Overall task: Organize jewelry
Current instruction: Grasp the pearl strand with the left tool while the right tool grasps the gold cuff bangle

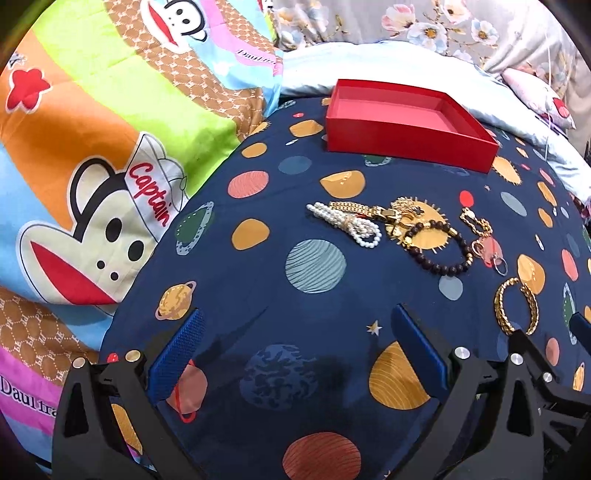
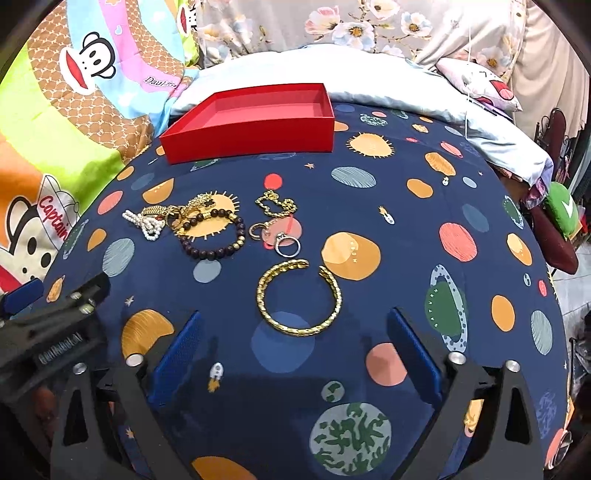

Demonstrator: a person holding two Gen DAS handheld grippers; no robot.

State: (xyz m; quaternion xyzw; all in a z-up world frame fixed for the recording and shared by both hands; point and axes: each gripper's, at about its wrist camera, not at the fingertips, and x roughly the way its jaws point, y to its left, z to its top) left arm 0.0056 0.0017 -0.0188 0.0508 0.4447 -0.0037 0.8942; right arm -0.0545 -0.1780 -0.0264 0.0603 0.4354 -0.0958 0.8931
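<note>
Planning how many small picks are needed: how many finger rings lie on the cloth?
2: a silver stone-set ring beside the pink planet print, and a smaller two-tone ring just left of it. The tangled pile may hide more.

Navy planet-print sheet [image 2: 369, 206]; monkey-cartoon blanket [image 1: 110, 147] beside it; floral fabric [image 2: 369, 26] behind.

Bare planet-print cloth [image 2: 388, 229] lies free between the gold cuff [image 2: 300, 297] and the red box [image 2: 255, 123], while the tangled jewelry pile [image 2: 192, 221] and silver ring [image 2: 286, 243] crowd the left.
</note>
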